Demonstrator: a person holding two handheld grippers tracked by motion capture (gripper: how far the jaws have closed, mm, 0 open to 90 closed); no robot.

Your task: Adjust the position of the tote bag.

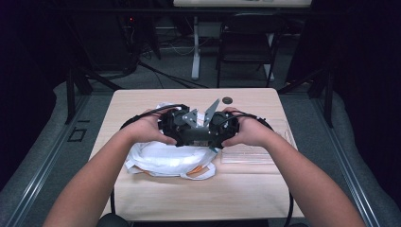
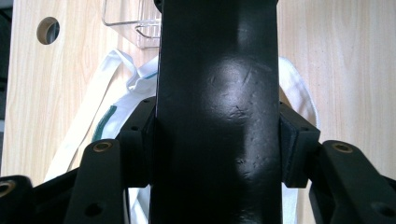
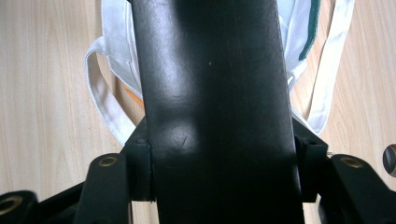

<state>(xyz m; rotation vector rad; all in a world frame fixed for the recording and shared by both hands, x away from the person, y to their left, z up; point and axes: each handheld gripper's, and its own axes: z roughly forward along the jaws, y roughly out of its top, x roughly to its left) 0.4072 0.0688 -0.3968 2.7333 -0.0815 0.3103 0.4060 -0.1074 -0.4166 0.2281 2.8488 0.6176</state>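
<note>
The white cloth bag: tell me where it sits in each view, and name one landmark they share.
High view: white cloth bag lies on the table, below the two grippers.
Left gripper view: behind the black object between the jaws, mostly at left.
Right gripper view: top, either side of that object.
Shared landmark: the bag's green stripe.

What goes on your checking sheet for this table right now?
Surface: light wooden table, bare along the near edge.
Job's things: glossy black block, held above a crumpled white cloth bag.
Clutter: clear plastic tray, right of the bag.
Grippers: left gripper and right gripper both clamp the block.
Cables: black cable loops behind each hand.
Surroundings: black folding chair beyond the table.
</note>
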